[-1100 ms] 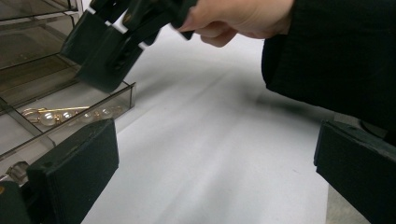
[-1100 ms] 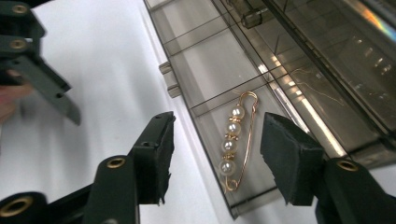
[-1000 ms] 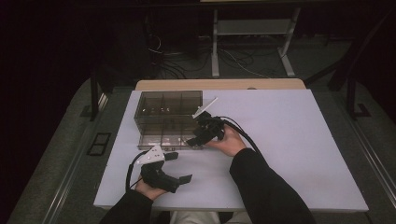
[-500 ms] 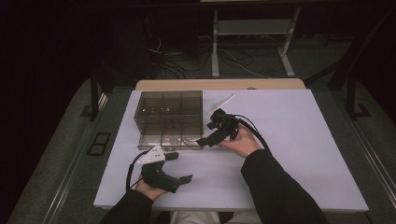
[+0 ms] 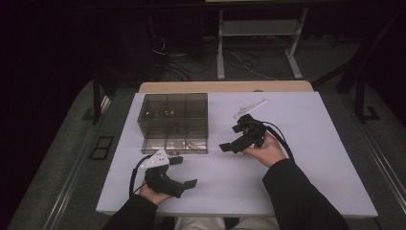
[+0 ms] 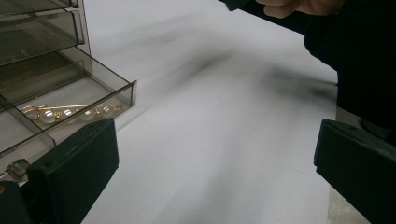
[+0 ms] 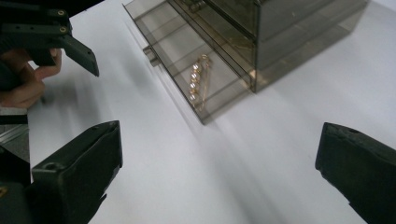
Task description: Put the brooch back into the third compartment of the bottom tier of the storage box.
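Black jaws of the right gripper (image 5: pixel 233 145) stand spread as wide as they go, having just been opening, and nothing lies between them; in the right gripper view they frame bare white table (image 5: pixel 306 158), touching nothing. The person's right hand (image 5: pixel 262 149) carries that gripper a little above the table, just right of the smoky clear drawer box (image 5: pixel 173 121), jaws aimed left and down toward the box's front, the dark sleeve running back to the bottom edge of the high view. The left gripper (image 5: pixel 183 171) is also wide open and empty, its jaws pointing right across the table; the left hand (image 5: pixel 152 191) rests low near the table's near edge, in front of the box and well apart from the right gripper. A gold pin set with pearls (image 7: pixel 196 80) lies lengthwise in the pulled-out bottom drawer (image 7: pixel 187 65), in the compartment at the drawer's right end as the high view shows it, close to the drawer's front wall. In the left gripper view the same pin sits just beyond the left jaw, behind the drawer's clear front. The drawer's small knob (image 7: pixel 148 50) sticks out toward the person. Both grippers stay clear of the box, and only open table lies between the right gripper and the drawer.
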Tool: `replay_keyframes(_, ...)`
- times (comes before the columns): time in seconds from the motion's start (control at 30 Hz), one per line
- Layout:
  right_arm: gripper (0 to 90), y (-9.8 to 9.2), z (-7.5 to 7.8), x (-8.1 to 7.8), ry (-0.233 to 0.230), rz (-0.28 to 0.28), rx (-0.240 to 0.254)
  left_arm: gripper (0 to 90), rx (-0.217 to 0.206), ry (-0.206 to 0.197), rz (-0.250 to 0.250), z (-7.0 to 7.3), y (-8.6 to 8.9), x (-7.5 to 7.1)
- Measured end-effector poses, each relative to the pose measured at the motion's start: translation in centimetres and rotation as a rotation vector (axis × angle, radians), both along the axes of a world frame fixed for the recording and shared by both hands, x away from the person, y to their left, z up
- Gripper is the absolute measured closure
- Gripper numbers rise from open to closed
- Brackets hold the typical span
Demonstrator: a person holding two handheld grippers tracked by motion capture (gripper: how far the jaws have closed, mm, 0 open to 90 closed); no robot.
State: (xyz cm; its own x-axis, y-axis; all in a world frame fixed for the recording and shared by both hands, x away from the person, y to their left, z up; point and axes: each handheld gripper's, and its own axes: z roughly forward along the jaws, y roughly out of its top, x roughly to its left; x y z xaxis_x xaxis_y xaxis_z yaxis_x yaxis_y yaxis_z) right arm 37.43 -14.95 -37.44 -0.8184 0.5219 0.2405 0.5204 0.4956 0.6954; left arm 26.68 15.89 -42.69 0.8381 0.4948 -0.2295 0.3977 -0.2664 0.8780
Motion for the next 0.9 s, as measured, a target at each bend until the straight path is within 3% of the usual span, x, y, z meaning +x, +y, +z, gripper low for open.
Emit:
replay_keyframes(0.4, 0.2, -3.5, -0.3, -1.6, 0.007, -0.065, 0.007, 0.0, 0.000, 0.002, -0.002, 0.0, -0.1, 0.0)
replay_keyframes(0.9, 0.2, -6.4, -0.3, -3.4, -0.012, -0.113, 0.008, 0.0, 0.001, 0.004, -0.001, -0.1, -0.1, -0.1)
